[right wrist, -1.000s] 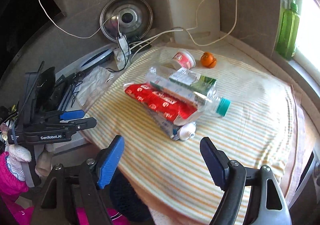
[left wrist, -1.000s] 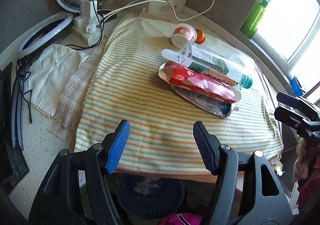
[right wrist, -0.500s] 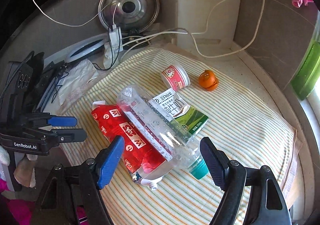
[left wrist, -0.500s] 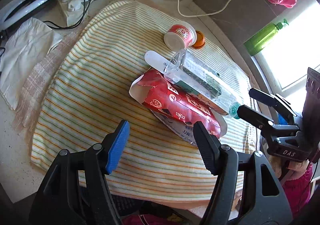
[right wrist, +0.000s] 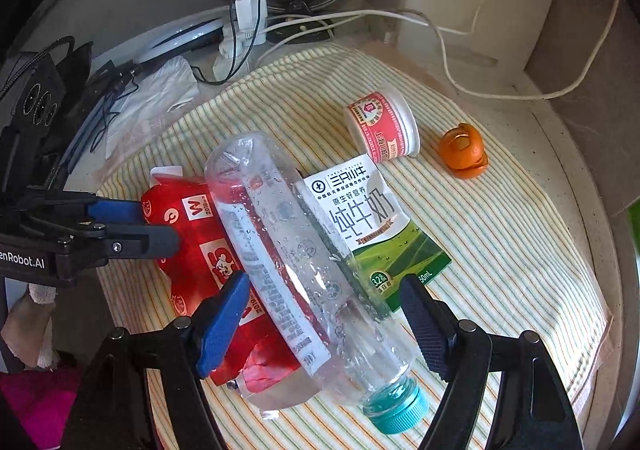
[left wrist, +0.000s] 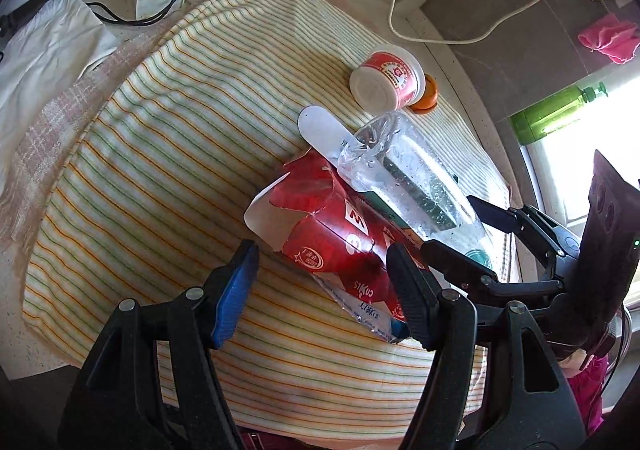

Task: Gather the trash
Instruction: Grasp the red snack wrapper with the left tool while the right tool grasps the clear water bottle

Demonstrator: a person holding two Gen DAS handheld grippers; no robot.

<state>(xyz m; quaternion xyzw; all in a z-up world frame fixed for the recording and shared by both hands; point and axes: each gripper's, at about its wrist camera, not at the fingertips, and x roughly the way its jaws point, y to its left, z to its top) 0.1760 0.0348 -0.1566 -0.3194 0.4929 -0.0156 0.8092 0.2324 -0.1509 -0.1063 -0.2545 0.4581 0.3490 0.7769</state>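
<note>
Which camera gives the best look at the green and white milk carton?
The right wrist view: the milk carton shows its printed face beside the clear bottle. In the left wrist view the carton is only a dark strip seen through that bottle.

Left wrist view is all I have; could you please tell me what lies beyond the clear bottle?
Observer: A green-and-white milk carton lies flat, partly under the clear bottle.
Operator: Is the right gripper holding the bottle?
Observer: No; the right gripper is open, straddling the bottle near its teal cap.
Operator: And the orange thing?
Observer: A small orange clip, apart from the tipped cup.
</note>
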